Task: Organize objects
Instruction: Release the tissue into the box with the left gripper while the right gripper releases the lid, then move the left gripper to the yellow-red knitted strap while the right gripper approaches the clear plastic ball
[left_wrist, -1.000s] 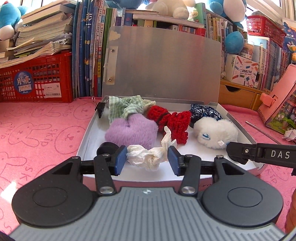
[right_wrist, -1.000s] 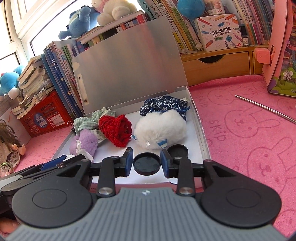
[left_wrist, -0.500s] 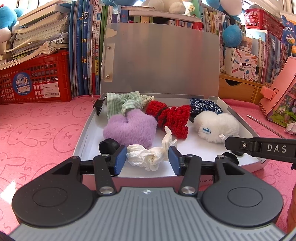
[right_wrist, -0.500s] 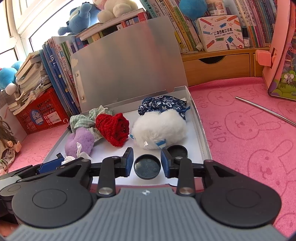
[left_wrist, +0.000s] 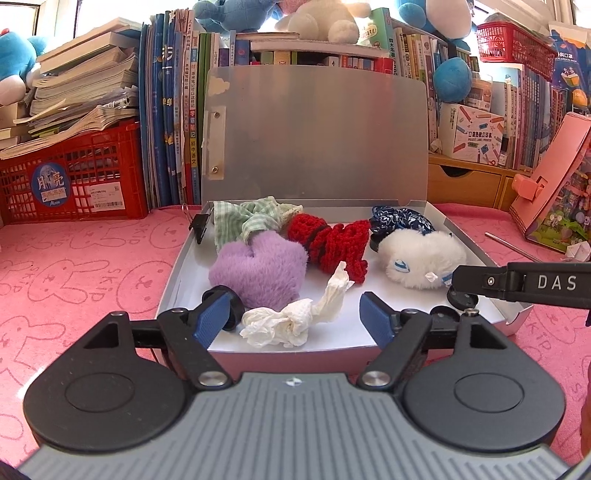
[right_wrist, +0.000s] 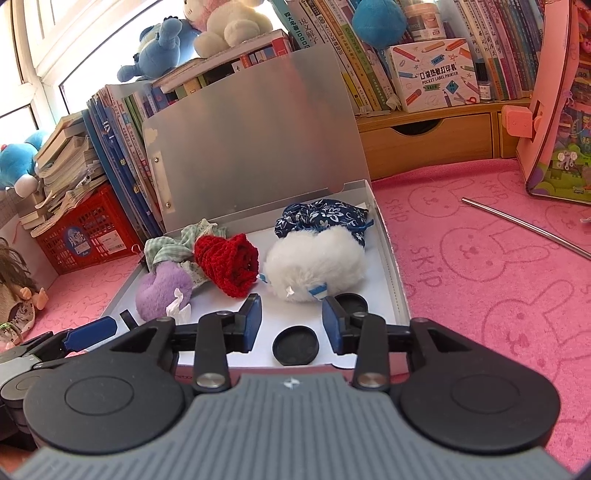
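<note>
A silver box (left_wrist: 173, 291) (right_wrist: 400, 291) with its lid raised lies on the pink cloth. In it are a green checked cloth (left_wrist: 247, 218), a purple plush (left_wrist: 258, 269), a red knit piece (left_wrist: 332, 243) (right_wrist: 229, 262), a blue floral pouch (right_wrist: 325, 216) and a white plush (left_wrist: 417, 258) (right_wrist: 314, 262). My left gripper (left_wrist: 291, 317) is opening; a crumpled white tissue (left_wrist: 291, 321) lies loose between its jaws. My right gripper (right_wrist: 291, 325) is opening too; a black round disc (right_wrist: 295, 345) rests on the box floor between its jaws, untouched. Another black disc (right_wrist: 351, 302) lies behind the right finger.
A red crate (left_wrist: 74, 177) with stacked papers stands at the left, and books line the back. A wooden drawer unit (right_wrist: 428, 144) and a pink toy board (right_wrist: 554, 110) stand at the right. A metal rod (right_wrist: 524, 225) lies on the pink cloth.
Both grippers have spread their jaws. The left let go of the white tissue and the right let go of the black disc, which now lies on the box floor.
</note>
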